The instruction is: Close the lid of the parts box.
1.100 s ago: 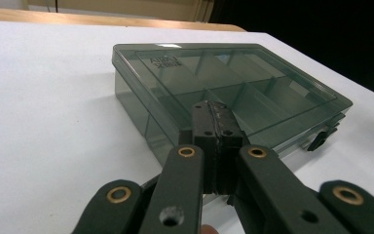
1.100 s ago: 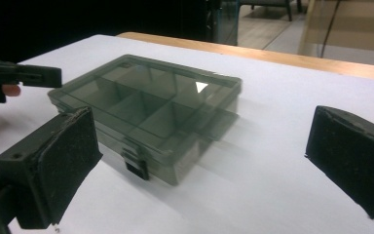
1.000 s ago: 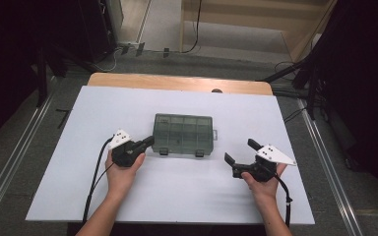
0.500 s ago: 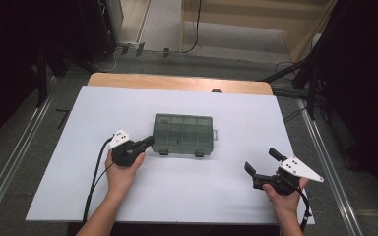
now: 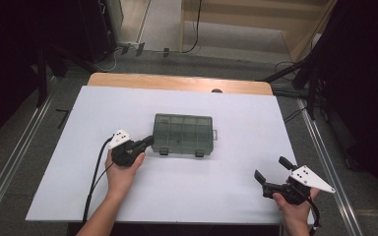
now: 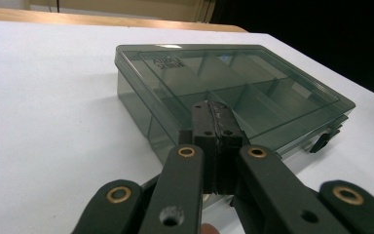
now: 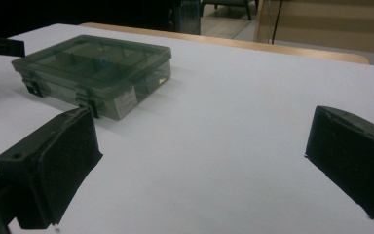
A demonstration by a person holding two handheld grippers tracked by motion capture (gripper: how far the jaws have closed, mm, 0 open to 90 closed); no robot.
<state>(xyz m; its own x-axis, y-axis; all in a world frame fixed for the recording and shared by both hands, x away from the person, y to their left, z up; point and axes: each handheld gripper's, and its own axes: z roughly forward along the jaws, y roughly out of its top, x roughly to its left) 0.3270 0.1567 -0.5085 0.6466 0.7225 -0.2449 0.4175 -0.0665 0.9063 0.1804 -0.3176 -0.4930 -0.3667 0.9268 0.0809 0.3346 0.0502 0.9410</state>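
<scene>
On the white table (image 5: 69,147), near its middle, lies the compartment box (image 5: 183,134): flat, rectangular, smoky translucent green-grey, lid closed, inner dividers visible through it, two dark latches on its front edge and a pale label on that side. At the box's front left corner, the left gripper (image 5: 146,142) has its jaws pressed together, empty, tips over the lid edge. Well right of the box, near the table's front edge, the right gripper (image 5: 270,173) holds its jaws wide, empty.

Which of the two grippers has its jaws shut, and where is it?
The left gripper: its jaws are pressed together at the left end of the closed compartment box. The right gripper has its jaws spread wide, well away from the box near the table's right front corner.
</scene>
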